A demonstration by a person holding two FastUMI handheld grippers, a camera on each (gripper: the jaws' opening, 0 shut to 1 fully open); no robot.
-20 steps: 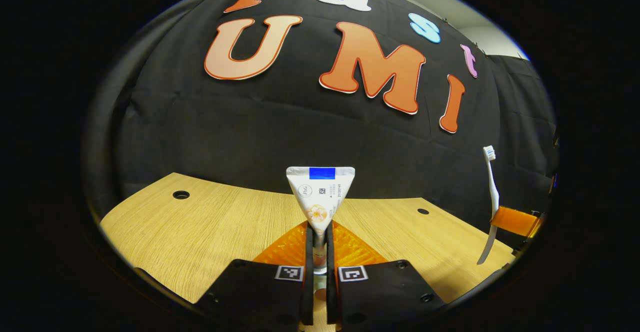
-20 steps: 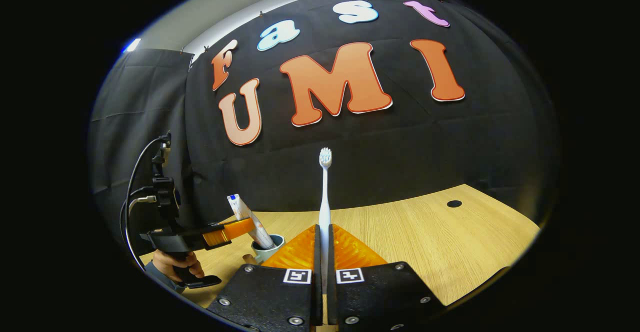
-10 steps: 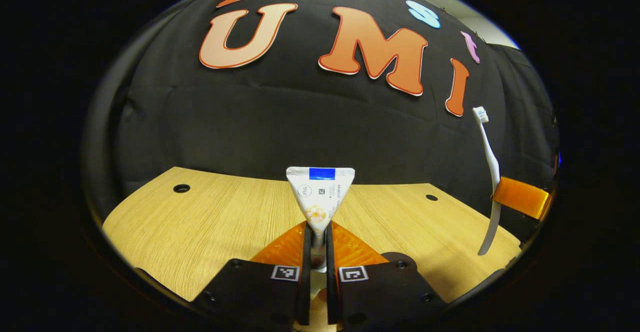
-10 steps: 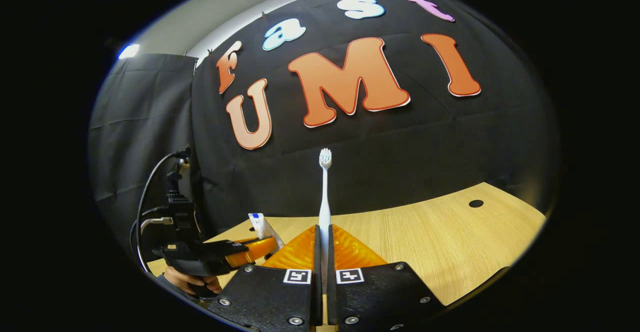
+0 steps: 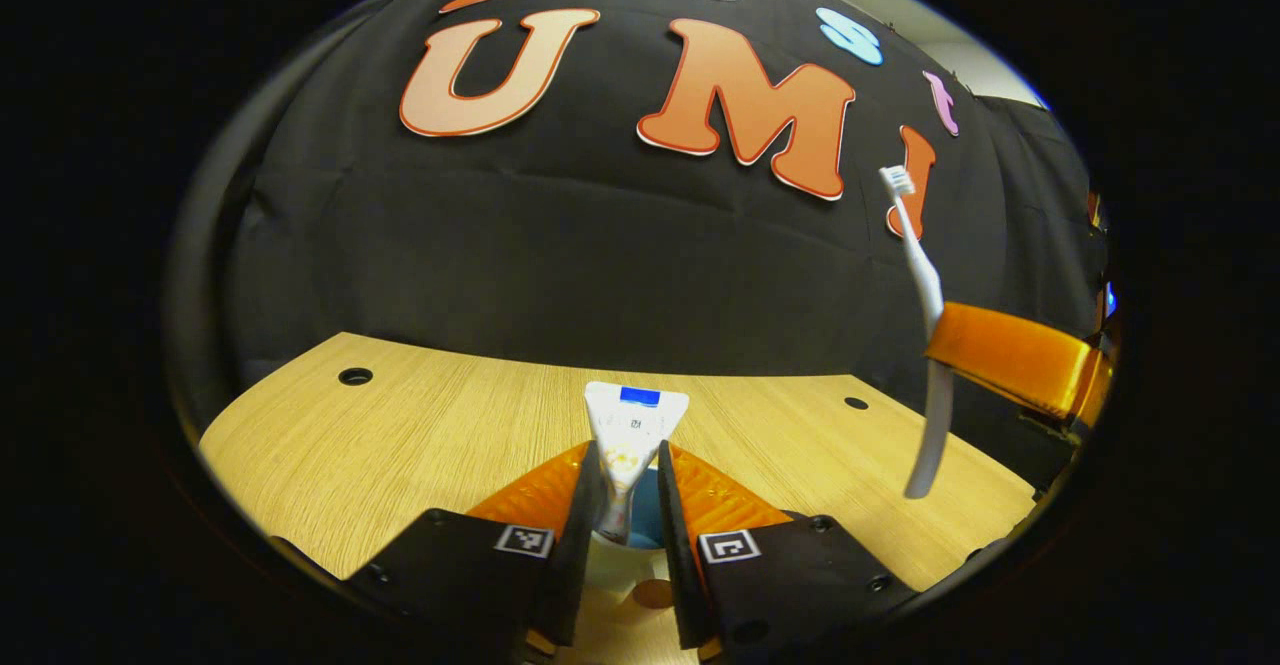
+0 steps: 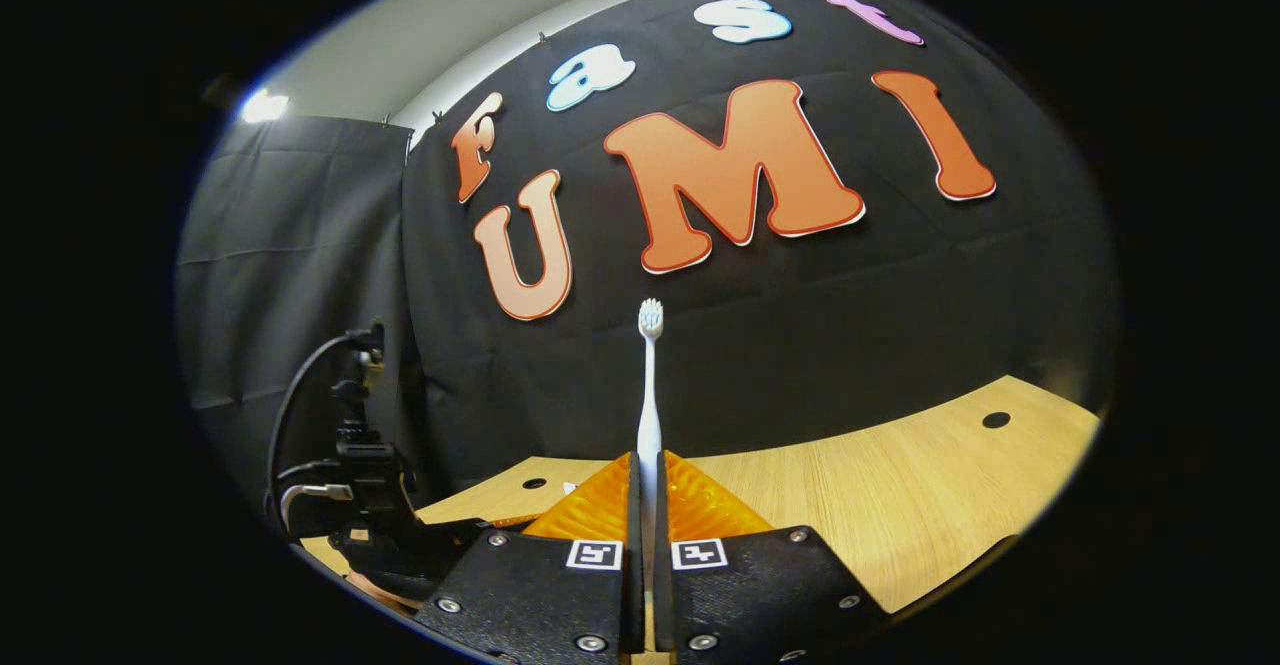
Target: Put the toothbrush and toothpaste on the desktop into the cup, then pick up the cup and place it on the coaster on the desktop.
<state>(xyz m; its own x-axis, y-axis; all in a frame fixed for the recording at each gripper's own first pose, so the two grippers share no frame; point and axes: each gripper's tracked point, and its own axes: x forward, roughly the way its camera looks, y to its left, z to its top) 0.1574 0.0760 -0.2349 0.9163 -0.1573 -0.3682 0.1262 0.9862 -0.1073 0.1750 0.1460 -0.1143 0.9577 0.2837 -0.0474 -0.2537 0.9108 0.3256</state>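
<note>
- The left gripper (image 5: 621, 505) has its fingers parted around the white flat-ended toothpaste tube with a blue stripe (image 5: 632, 435), which stands nozzle-down in the pale blue cup (image 5: 640, 527); contact is unclear.
- The right gripper (image 6: 647, 535) has its fingers clamped on the slim white toothbrush (image 6: 649, 385), upright, bristles on top, above the light wooden counter (image 6: 900, 505).
- In the left gripper view, the toothbrush hangs at right, clear of the counter.

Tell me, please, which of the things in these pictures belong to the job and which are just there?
Part of the job:
- toothpaste, between the open left gripper, over the cup
- toothbrush, upright, clamped in the right gripper
- desktop

Just there:
- cable holes in the desktop
- cable on the left gripper's rig
</note>
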